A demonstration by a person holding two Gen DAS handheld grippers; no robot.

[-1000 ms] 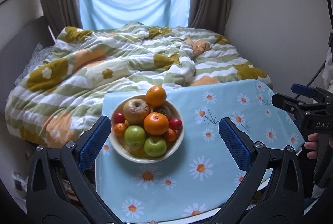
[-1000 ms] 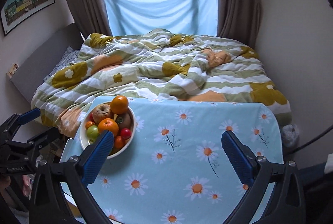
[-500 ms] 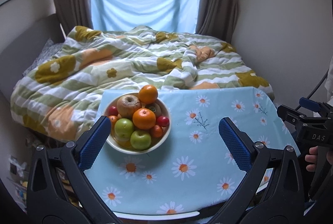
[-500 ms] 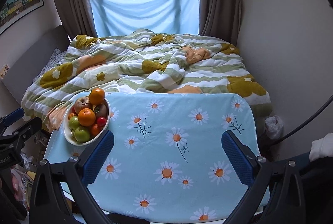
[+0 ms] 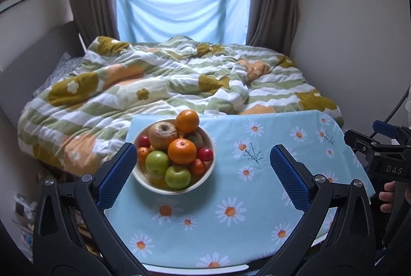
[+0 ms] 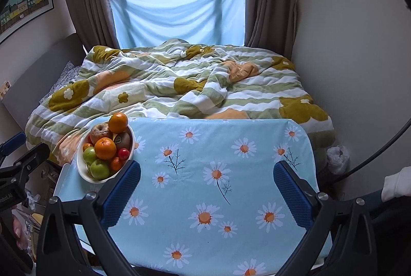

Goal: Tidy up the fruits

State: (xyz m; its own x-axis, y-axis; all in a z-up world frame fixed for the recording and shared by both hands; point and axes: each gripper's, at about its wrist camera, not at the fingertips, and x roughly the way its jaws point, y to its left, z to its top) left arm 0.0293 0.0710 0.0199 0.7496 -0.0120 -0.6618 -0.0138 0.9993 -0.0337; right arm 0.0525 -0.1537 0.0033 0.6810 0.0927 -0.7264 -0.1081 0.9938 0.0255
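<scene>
A cream bowl (image 5: 205, 178) (image 6: 82, 173) piled with fruit stands at the left end of a small table under a blue daisy cloth (image 5: 257, 199) (image 6: 218, 173). It holds oranges (image 5: 182, 150), green apples (image 5: 177, 176), a brownish apple (image 5: 163, 135), a kiwi and small red fruits. My left gripper (image 5: 203, 175) is open and empty, held above the table's near edge with the bowl between its fingers' line of sight. My right gripper (image 6: 206, 191) is open and empty over the table's middle, to the right of the bowl.
A bed with a rumpled green, white and orange quilt (image 5: 167, 81) lies right behind the table. A window with a blue cloth and brown curtains is at the back. Walls close in on both sides. A white bag (image 6: 337, 158) sits on the floor at right.
Both grippers have pulled back and risen, so the table and bowl look smaller and lower. Both stay open and empty. The bowl has not moved.
</scene>
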